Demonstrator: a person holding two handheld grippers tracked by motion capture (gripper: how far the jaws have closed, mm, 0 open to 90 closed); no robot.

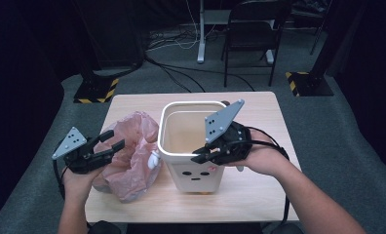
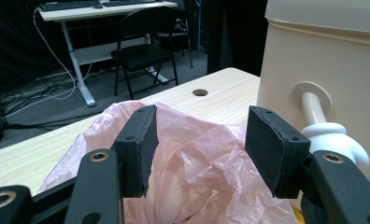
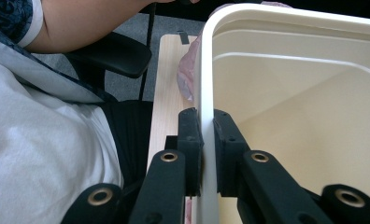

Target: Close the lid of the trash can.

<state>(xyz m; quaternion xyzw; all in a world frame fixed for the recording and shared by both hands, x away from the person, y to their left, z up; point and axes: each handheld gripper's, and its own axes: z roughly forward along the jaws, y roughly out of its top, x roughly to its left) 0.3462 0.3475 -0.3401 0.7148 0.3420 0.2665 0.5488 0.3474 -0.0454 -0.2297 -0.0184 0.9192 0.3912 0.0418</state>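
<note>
A cream plastic bin (image 1: 193,146) with a small face printed on its front stands in the middle of the table; its inside is bare. My right gripper (image 1: 201,155) is shut on the bin's near rim (image 3: 206,140), one jaw inside the wall and one outside. A crumpled pink plastic bag (image 1: 132,156) lies on the table to the left of the bin, touching it. My left gripper (image 1: 114,141) hovers open just above the bag (image 2: 192,158), nothing between its pads. A white handle knob (image 2: 330,140) sticks out of the bin's side (image 2: 323,70) next to the bag.
The wooden table (image 1: 259,190) has a small round hole (image 2: 200,92) near its far edge. Beyond it stand a black folding chair (image 1: 252,34), desk legs, floor cables and yellow-black striped stand bases (image 1: 96,90). A person's torso sits close to the near edge.
</note>
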